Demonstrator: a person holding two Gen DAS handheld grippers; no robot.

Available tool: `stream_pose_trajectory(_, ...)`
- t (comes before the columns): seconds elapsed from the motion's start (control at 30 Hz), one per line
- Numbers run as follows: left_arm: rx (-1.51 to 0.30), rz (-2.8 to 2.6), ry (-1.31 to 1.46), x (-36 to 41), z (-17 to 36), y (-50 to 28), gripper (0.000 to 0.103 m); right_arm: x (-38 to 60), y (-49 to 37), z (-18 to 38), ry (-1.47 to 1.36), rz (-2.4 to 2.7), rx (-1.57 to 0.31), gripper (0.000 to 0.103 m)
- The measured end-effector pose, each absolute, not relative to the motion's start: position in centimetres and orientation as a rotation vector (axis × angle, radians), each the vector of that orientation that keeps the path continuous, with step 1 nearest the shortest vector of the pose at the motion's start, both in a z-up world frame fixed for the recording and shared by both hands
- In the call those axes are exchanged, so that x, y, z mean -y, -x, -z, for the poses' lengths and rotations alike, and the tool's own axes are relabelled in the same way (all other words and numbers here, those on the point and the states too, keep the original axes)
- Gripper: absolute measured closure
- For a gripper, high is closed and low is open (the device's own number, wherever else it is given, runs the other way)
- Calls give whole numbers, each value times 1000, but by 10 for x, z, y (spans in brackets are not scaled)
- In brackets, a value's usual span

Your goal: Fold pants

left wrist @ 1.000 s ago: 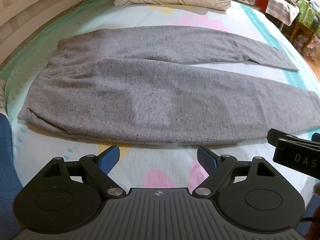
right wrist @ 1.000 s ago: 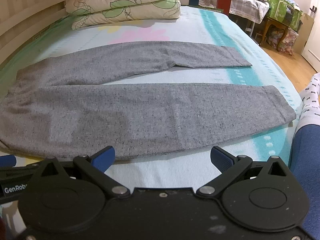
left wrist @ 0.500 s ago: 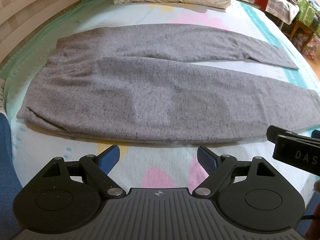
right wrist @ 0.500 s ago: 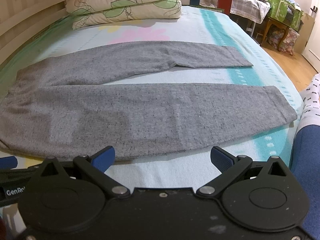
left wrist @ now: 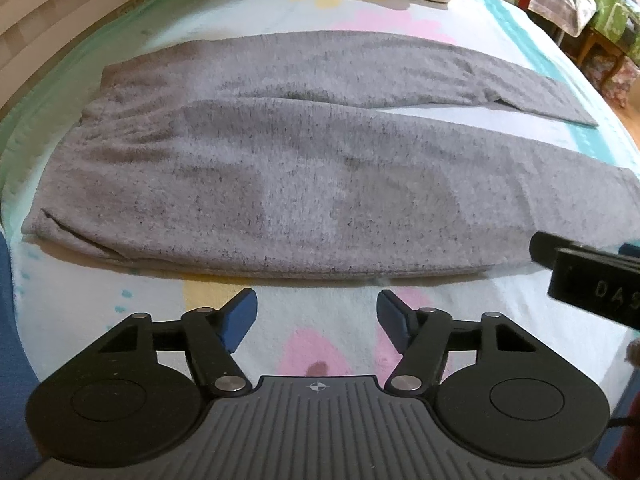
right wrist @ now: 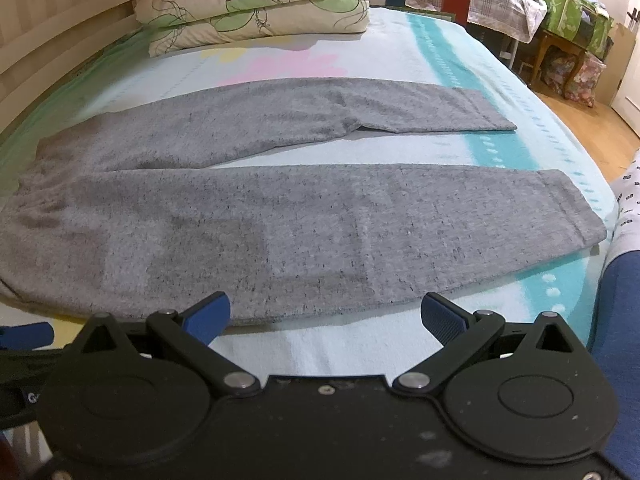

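Note:
Grey pants (left wrist: 304,184) lie flat on the bed, waistband at the left, both legs spread toward the right. They also show in the right wrist view (right wrist: 280,224). My left gripper (left wrist: 316,316) is open and empty, just short of the near leg's front edge. My right gripper (right wrist: 326,314) is open and empty, its left finger tip over the near leg's front edge. The right gripper's body (left wrist: 592,280) shows at the right of the left wrist view.
The bed (right wrist: 460,64) has a pastel patterned sheet. Two pillows (right wrist: 256,4) are stacked at the head. A wooden headboard (right wrist: 48,52) runs along the left. Furniture and bags (right wrist: 572,40) stand beyond the bed's right edge. My blue-clad leg (right wrist: 620,340) is at the right.
Both grippers have moved a little forward toward the pants' near edge. The pants have not moved.

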State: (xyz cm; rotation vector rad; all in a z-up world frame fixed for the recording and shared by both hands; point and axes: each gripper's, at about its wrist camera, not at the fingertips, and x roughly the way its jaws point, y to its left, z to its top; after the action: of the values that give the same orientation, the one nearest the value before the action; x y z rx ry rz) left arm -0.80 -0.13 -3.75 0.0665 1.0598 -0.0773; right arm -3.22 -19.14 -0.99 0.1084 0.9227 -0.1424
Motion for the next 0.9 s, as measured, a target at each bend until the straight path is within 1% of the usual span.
stream_pose_trajectory(0.17,-1083,68,-54,-4,41,-5,41,194,28,8,-105,143,-865,0)
stream_pose_trajectory(0.23,-1071,59,-53,-7,41,-11,45,196,26,4,-98,148,-823,0)
stream_pose_trajectory(0.27,-1063,52,-54,-9,40,-15,46,198,24,2,-94,153,-793,0)
stream_pose_trajectory(0.37,-1035,41,-63,-12,36,-29,46,200,16,-7,-64,165,-709,0)
stream_pose_trajectory(0.6,-968,35,-108,-11,30,-70,46,211,-25,-16,-1,146,-622,0)
stream_pose_trajectory(0.8,-966,48,-87,-11,32,-114,46,230,-74,-8,-33,128,-648,0)
stream_pose_trajectory(0.9,-966,44,-100,-9,36,-138,46,243,-102,5,-72,44,-700,0)
